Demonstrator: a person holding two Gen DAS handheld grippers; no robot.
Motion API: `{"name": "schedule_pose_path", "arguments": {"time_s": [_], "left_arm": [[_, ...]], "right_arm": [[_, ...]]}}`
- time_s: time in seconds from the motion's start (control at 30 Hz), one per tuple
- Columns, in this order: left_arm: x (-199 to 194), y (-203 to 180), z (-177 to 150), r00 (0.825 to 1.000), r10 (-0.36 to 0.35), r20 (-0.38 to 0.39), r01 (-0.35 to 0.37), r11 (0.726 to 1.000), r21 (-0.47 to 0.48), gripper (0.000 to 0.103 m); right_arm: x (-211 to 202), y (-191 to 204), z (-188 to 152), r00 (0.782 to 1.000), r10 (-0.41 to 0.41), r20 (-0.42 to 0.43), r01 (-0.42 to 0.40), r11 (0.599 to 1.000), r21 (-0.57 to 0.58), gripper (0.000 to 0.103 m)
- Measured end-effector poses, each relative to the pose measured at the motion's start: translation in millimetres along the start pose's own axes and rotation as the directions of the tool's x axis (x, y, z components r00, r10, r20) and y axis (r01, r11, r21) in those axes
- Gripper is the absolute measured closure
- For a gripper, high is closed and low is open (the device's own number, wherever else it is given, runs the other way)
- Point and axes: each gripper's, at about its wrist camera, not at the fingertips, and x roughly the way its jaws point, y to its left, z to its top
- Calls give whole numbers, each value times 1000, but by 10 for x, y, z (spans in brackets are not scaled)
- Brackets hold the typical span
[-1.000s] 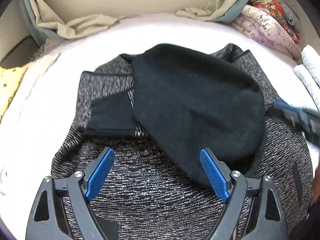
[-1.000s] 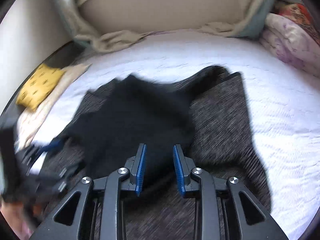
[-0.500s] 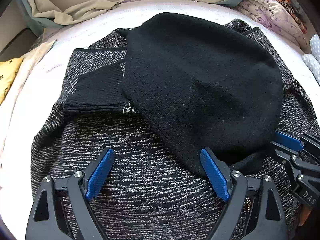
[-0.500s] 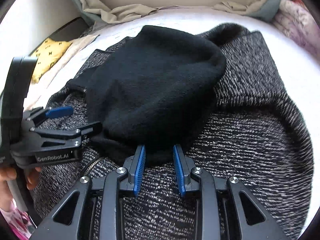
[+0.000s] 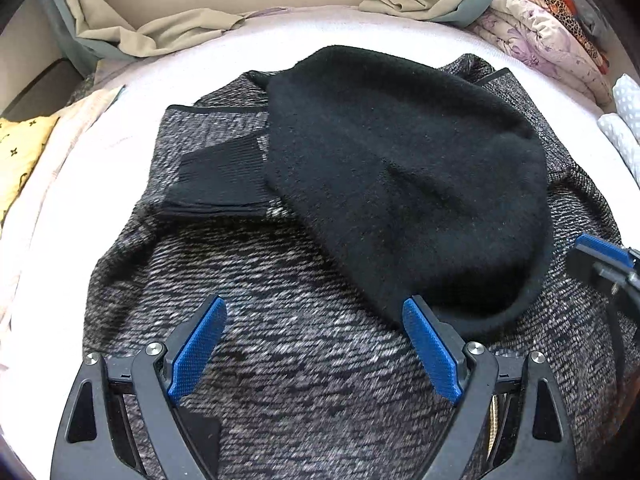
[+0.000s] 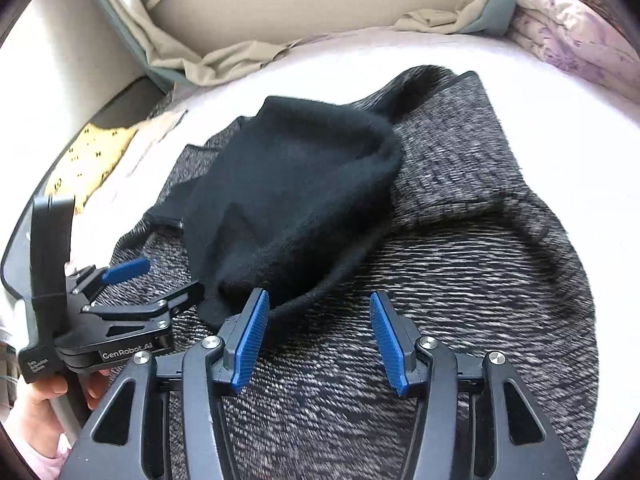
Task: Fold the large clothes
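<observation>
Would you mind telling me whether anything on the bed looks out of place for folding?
Yes: a plain black knit piece lies bunched across the speckled grey garment, not flat. A ribbed black cuff pokes out beside it. Whether they belong to one garment, I cannot tell.

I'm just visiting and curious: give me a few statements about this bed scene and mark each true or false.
1. A black hood lies folded over the speckled grey knit garment. True.
2. The left gripper is clamped on the hood. False: its jaws stand wide open, gripping nothing.
3. A yellow patterned cushion lies at the bed's edge. True.
4. The right gripper is squeezing a sleeve. False: its jaws are opening, with only the garment's surface beneath them.
5. The garment lies on a red blanket. False: it lies on a white bed cover.
</observation>
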Motion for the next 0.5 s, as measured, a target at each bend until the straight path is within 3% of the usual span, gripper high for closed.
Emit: {"name": "schedule_pose_path", "arguments": {"time_s": [0.3, 0.5], "left_arm": [[-258, 265, -222, 999, 43, 10, -43, 999, -15, 11], [-478, 472, -321, 999, 17, 29, -16, 999, -39, 11]], "right_arm": [[-348, -258, -90, 997, -68, -37, 69, 997, 27, 53], [-810, -569, -462, 996, -80, -44, 83, 993, 89, 44]]}}
